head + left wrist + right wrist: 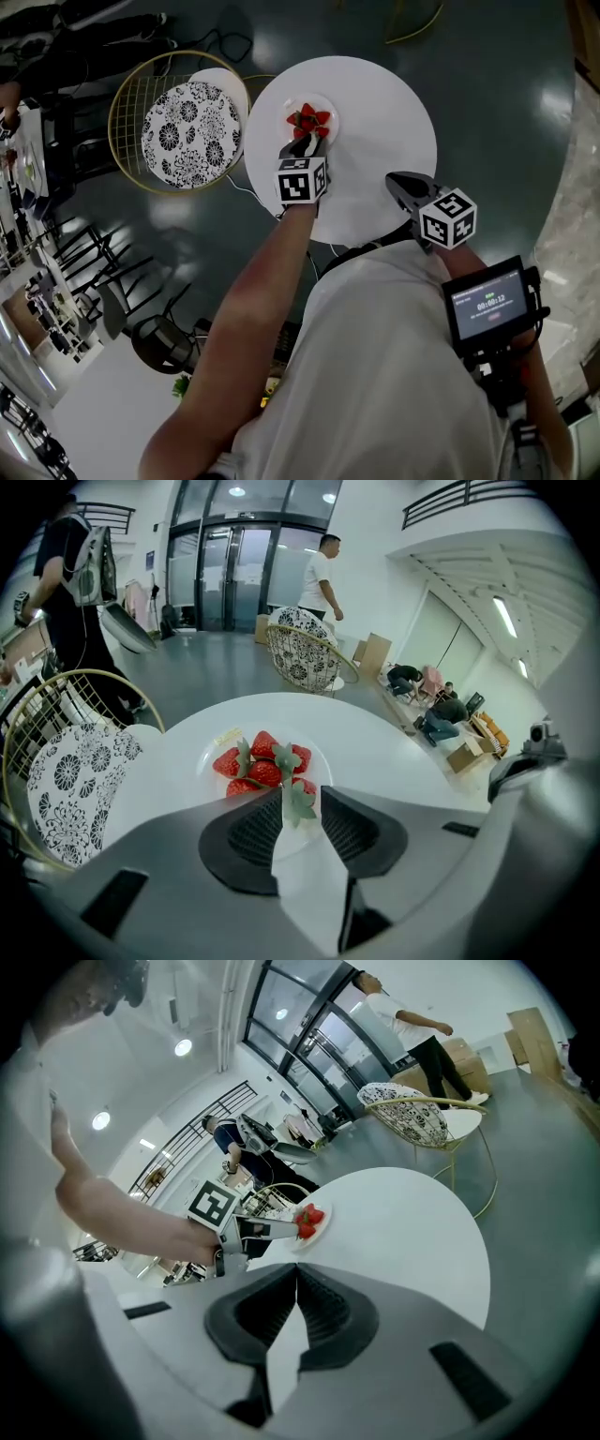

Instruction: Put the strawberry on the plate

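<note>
A small white plate point(330, 105) on the round white table point(384, 141) holds several red strawberries point(308, 119). My left gripper point(307, 142) reaches over the plate's near edge. In the left gripper view its jaws stand a narrow gap apart, with one strawberry point(302, 787) and its green leaves pinched between them just above the plate point(208, 761), beside the other strawberries point(262, 771). My right gripper point(401, 186) hovers over the table's near right edge, shut and empty point(295, 1274). The right gripper view also shows the left gripper point(267, 1227) at the plate point(321, 1229).
A gold wire chair with a black-and-white patterned cushion point(192, 122) stands left of the table. A second such chair point(305, 653) is beyond it. People stand and sit in the background hall. A screen device point(487, 302) sits on the right arm.
</note>
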Demonstrator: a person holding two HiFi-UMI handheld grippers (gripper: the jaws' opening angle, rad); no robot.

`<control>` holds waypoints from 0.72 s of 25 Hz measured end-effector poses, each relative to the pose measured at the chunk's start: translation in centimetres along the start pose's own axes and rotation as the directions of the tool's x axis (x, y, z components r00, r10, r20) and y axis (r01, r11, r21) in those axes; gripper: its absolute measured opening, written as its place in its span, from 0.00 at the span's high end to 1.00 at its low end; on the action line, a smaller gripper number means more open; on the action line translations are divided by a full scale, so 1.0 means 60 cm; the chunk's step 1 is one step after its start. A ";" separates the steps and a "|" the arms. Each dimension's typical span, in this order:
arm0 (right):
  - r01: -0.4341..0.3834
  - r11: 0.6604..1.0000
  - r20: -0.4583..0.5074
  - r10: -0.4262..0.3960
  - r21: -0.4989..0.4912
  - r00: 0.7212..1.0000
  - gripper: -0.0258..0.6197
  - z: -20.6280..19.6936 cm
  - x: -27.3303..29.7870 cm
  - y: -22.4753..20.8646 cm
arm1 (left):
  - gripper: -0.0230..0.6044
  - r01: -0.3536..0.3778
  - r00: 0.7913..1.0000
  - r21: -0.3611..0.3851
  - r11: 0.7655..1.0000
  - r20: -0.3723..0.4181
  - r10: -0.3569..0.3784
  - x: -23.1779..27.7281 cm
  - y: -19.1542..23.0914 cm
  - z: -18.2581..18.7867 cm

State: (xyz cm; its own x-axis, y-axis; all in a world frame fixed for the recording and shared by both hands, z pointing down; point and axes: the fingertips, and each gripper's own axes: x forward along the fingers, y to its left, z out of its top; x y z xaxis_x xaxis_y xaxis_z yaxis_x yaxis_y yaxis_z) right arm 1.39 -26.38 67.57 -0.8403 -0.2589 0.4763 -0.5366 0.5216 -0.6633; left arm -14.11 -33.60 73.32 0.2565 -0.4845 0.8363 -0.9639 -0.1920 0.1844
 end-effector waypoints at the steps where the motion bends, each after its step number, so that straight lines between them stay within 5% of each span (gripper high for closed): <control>1: -0.003 1.000 -0.001 0.003 -0.003 1.000 0.95 0.001 0.001 0.001 | 0.78 -0.001 1.000 -0.001 1.000 0.006 0.001 -0.005 0.001 0.001; 12: -0.048 0.996 -0.016 0.046 -0.078 0.999 0.95 0.022 -0.007 0.050 | 0.79 -0.049 0.993 -0.011 0.999 0.104 0.049 -0.116 -0.005 0.000; 18: -0.037 0.991 0.003 0.037 -0.126 0.999 0.95 0.035 -0.020 0.103 | 0.91 -0.073 0.979 -0.037 0.997 0.190 0.078 -0.205 0.003 -0.014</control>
State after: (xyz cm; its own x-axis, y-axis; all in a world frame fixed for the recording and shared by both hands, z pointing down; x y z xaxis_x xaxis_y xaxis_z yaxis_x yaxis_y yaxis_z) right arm -1.07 -24.57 61.68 -0.8601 -0.2414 0.4495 -0.4914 0.6292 -0.6022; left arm -17.52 -26.92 63.49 0.1890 -0.6510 0.7352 -0.9820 -0.1249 0.1418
